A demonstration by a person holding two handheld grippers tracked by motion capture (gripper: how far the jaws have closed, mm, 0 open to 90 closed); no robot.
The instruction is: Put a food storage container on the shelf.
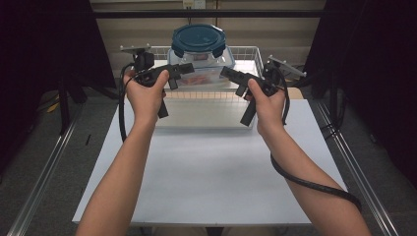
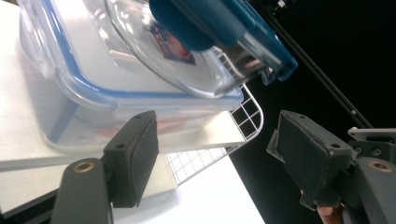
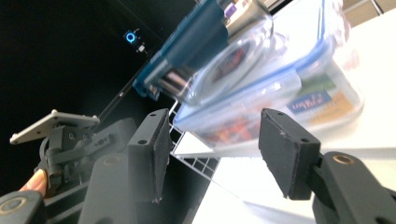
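Onlooker 1: Containers first. What stands on the desk point(image 1: 206, 162)?

Onlooker 2: At the far end of the white desk sits a wire basket point(image 1: 246, 51). Inside it lies a clear rectangular box point(image 1: 206, 69) with a blue-rimmed lid, and on top of that box rests a round glass container point(image 1: 198, 42) closed by a dark teal clip-on lid.

Onlooker 1: And what is in them?

Onlooker 2: Through the wall of the rectangular box point(image 3: 299, 88) something red-orange and a printed label with green and yellow show; what it is I cannot tell. The round container point(image 2: 187, 60) shows a coloured label through its glass, and its contents cannot be made out either.

Onlooker 1: Where are the grippers relative to the stack?

Onlooker 2: Left gripper point(image 1: 182, 73) is held at the left side of the stack, right gripper point(image 1: 231, 78) at the right side, both pointing inward at the rectangular box, level with its lower part.

Onlooker 1: State of the fingers?

Onlooker 2: Left fingers point(image 2: 133, 156) stand apart, moderately wide, pressing on nothing; the corner of the box and the basket mesh lie beyond them. Right fingers point(image 3: 289, 154) likewise stand apart with nothing clamped, the box seen past the gap. Neither pair touches the containers.
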